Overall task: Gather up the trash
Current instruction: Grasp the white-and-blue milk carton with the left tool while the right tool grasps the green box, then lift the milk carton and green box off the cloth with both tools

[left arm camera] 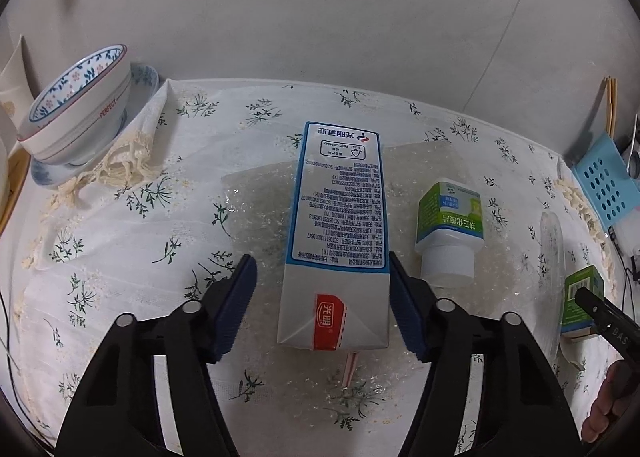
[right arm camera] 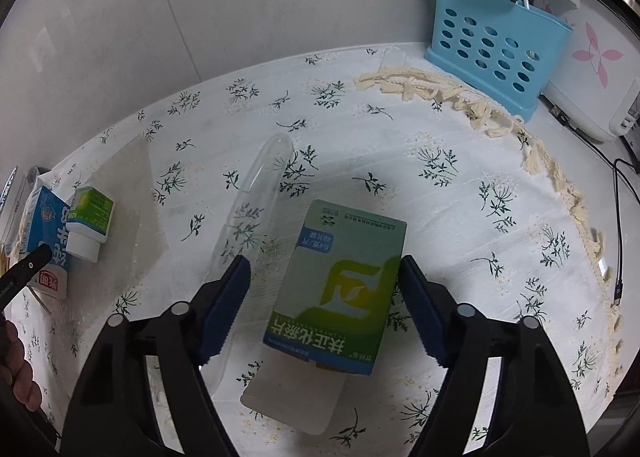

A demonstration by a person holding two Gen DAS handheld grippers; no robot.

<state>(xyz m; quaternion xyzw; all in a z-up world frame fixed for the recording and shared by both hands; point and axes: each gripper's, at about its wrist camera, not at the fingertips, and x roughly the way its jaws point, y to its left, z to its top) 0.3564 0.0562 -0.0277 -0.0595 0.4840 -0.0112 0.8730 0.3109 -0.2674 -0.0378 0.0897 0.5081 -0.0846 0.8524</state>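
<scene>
Your left gripper [left arm camera: 322,305]: jaws spread, straddling the blue-and-white milk carton [left arm camera: 338,233] lying flat, ready to pinch. Right gripper [right arm camera: 324,307]: likewise around the green medicine box [right arm camera: 340,289], right of carton.

A: Surface?
B: White counter under a white flower-print tablecloth [right arm camera: 400,145] with fringed edges.
A: On it?
B: Blue-and-white milk carton [left arm camera: 340,225] flat mid-cloth, white-capped green-label bottle [left arm camera: 448,233] beside it, green cardboard box [right arm camera: 340,285] nearer the right edge. Blue perforated plastic holder [right arm camera: 496,45] at the back right corner, patterned ceramic bowl [left arm camera: 76,109] back left.
</scene>
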